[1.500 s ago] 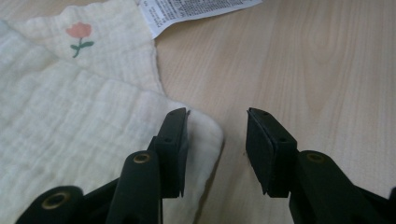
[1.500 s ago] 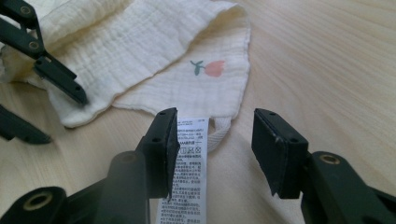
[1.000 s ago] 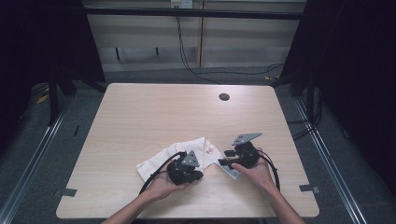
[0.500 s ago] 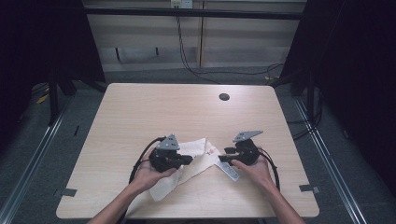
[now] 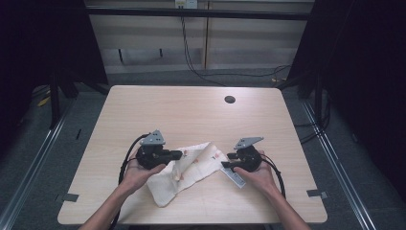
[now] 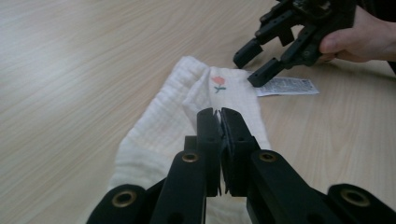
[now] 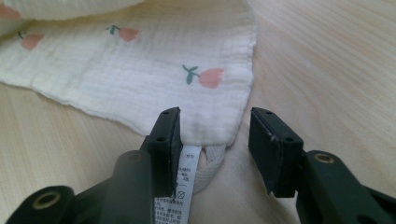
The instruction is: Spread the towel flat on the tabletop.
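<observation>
Table (image 5: 191, 115): light wood and bare apart from the cloth; a dark round hole (image 5: 230, 99) sits in the upper right of the high view.
Change in cloth: against the earlier high views, the cloth (image 5: 184, 170) is less bunched and now runs as a band from lower left to right of centre, between the two hands.
Change in left gripper: the left gripper (image 5: 178, 154) has moved toward the left of the high view and a little up, drawing the cloth out with it.
Change in right gripper: the right gripper (image 5: 225, 166) stays almost where it was; its jaws have just been closing, with the cloth's corner between them.
Meaning: this looks like spreading or straightening the cloth; one end is being pulled, and the other end is about to be caught so the pull has something to work against.
Left claw: pressed together, pinching a fold of cloth (image 6: 219, 122) at the tips in the left gripper view.
Right claw: spread either side of the corner (image 7: 212, 126); the pads do not press on it yet.
Cloth look: cream, crinkled weave, printed with small pink flowers on green stems (image 7: 205, 77); it is creased and partly doubled over.
Label: a white care label (image 7: 187, 182) and a woven loop (image 7: 210, 168) hang from the corner, low in the right gripper view, beside one jaw.
</observation>
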`<state>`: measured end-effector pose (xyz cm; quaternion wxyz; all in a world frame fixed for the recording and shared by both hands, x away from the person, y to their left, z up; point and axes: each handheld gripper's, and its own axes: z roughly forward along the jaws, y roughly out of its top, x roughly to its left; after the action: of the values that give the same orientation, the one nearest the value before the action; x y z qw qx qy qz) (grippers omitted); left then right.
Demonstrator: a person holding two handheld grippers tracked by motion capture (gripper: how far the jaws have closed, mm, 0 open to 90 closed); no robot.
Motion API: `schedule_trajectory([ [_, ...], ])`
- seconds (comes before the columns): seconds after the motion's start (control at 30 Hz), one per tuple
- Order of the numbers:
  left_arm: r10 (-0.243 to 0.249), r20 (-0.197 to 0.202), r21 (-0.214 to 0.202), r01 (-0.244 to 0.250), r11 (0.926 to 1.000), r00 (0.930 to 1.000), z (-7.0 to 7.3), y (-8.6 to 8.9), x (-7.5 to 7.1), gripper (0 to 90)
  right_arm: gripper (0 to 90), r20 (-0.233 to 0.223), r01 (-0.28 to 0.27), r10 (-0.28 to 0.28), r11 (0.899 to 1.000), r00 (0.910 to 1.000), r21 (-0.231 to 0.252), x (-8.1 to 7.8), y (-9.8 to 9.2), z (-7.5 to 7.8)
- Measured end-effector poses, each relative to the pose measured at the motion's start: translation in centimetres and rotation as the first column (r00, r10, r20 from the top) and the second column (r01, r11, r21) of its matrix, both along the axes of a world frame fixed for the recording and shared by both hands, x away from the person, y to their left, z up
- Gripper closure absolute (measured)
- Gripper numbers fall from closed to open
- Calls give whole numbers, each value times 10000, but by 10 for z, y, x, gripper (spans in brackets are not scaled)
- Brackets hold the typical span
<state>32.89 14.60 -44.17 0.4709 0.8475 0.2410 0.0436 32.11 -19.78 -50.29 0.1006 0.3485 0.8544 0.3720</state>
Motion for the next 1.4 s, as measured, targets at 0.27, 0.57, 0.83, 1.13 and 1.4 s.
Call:
schedule_trajectory([
  [0.27,412,44,-105,-411,9991,9991,3,19,2,872,633,324,19,-8,9994,9995,-341,-4,5,0],
  [0.57,763,-80,-133,-764,9970,9971,-1,34,4,872,842,208,-169,172,9997,9996,-168,-3,9,0],
  [0.83,647,-2,-199,-646,9977,9979,1,35,4,873,862,-99,-114,117,9994,9999,313,-1,2,5],
  [1.13,427,135,-922,-413,9949,9990,15,34,1,874,864,475,0,-51,9942,9989,1075,-9,-17,34],
  [1.4,416,284,-1448,-371,9888,9987,27,35,-1,875,865,892,68,-230,9840,9957,1782,-12,-25,59],
])
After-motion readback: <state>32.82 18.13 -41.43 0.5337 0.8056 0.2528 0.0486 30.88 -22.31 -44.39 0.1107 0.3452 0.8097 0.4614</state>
